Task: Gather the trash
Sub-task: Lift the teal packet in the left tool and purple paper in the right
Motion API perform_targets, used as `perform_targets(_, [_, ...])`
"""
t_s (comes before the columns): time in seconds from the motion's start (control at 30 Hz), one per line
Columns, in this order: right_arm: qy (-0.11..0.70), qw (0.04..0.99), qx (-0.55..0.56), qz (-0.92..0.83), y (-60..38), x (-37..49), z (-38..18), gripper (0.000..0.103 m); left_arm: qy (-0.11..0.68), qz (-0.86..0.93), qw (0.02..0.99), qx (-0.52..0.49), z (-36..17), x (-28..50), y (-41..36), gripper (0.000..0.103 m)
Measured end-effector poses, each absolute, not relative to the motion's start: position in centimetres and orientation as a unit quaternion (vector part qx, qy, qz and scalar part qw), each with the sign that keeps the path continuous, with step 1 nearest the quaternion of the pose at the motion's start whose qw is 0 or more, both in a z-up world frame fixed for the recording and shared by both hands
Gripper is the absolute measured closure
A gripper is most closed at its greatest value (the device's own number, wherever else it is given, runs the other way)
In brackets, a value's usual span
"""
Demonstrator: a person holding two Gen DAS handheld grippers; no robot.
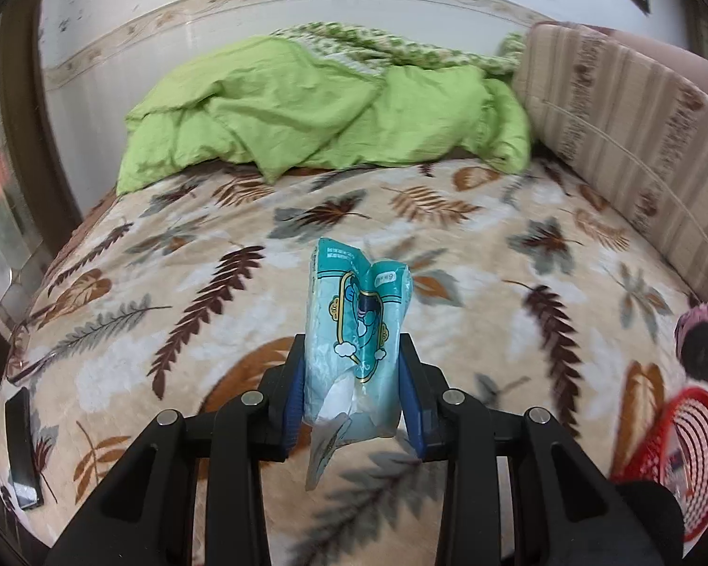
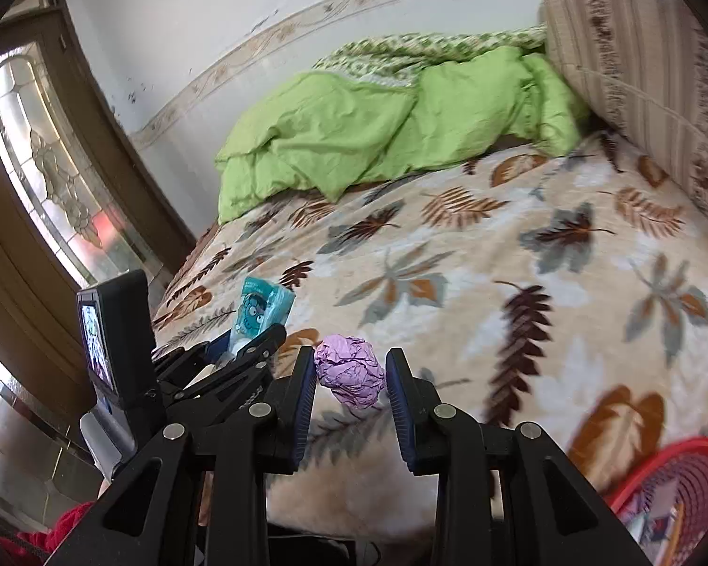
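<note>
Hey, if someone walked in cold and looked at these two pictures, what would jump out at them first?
Probably the teal tissue packet clamped upright in the left gripper, and the crumpled purple paper ball pinched in the right gripper, both held over the leaf-patterned blanket. Behind them, a bright green quilt is heaped at the far end of the bed, and a red basket sits at the near right edge.

Two hand-held tools, matte black plastic. Left gripper (image 1: 354, 389): angular black linkage arms, four round silver pivot pins, ribbed blue pads lining both fingers (image 1: 293, 403). Right gripper (image 2: 351, 398): same black frame, same silver pins, same blue ribbed pads. Small black camera block with a lit screen mounted behind the left one. Red sleeve (image 2: 66, 526) at lower left.
</note>
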State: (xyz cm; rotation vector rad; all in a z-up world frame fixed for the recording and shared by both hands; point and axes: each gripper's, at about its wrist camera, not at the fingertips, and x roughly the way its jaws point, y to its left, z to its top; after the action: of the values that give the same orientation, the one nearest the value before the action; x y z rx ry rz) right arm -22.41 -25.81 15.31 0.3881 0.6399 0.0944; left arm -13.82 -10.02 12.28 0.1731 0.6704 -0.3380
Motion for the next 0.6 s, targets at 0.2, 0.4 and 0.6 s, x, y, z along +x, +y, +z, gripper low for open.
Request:
perform_targets(0.2, [0.292,0.931,0.219,0.010,-29.5,-27.0,15.8,0.071,0.303,-0.190,0.927,0.113,13.8,-17.1,-12.8,0.069])
perform_targets(0.4, [0.282,0.930,0.235,-0.009,-31.6,-30.4,15.9,0.071,0.271,-0.187,0.935,0.134,15.1,-19.5,-14.4,0.069])
perform_targets(0.6, [0.277,0.930,0.241,-0.002,-31.8,-30.9,16.2,0.071,0.260,-0.167,0.944,0.118,16.7,-19.4,-12.9,0.069])
